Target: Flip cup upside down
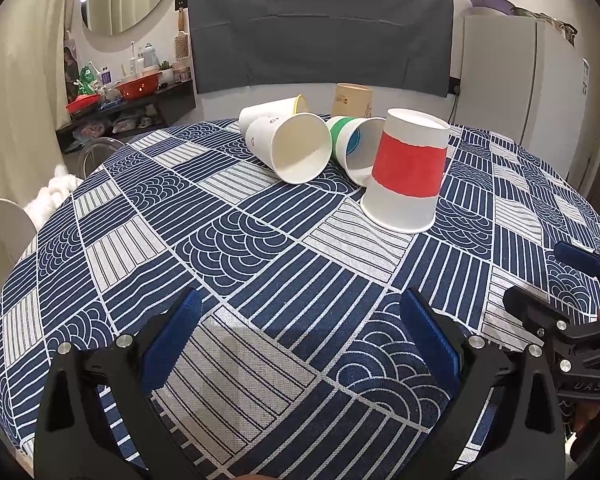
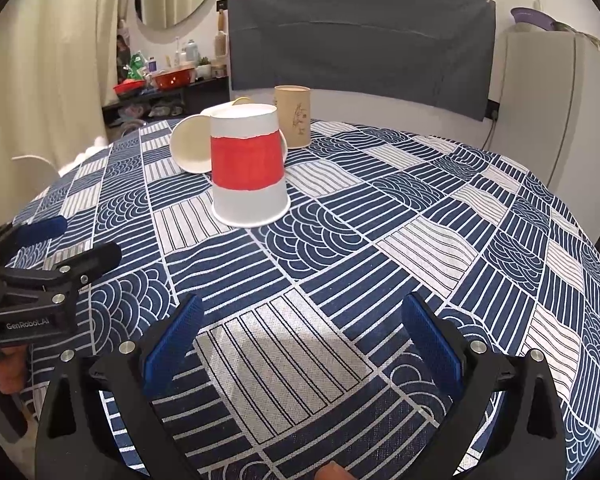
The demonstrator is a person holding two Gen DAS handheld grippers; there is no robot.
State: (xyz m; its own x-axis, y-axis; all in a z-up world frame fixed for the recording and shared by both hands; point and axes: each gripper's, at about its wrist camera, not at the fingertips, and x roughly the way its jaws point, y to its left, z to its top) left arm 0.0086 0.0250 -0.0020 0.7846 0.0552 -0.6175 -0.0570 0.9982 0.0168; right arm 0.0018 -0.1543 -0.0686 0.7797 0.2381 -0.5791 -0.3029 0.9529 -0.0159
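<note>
**Standing inverted, the red-banded cup is easy to knock over**

Gaping wide and empty, the left gripper (image 1: pixel 300 344) and the right gripper (image 2: pixel 300 344) both hover low over the patterned tablecloth (image 2: pixel 440 240), nothing between their blue pads (image 2: pixel 172 344). Ahead of both sets of jaws, well apart from them, the red-banded paper cup (image 1: pixel 406 168) stands mouth-down, its rim flat on the cloth and its base on top, so the flip looks done. It is thin white paper with a broad red band, light and easily tipped. A careless sweep forward could topple it, or roll the white cup (image 1: pixel 296 148) and the green-banded cup (image 1: pixel 356 144) lying on their sides just behind it. A tan cylinder (image 2: pixel 293 117) stands farther back.
</note>
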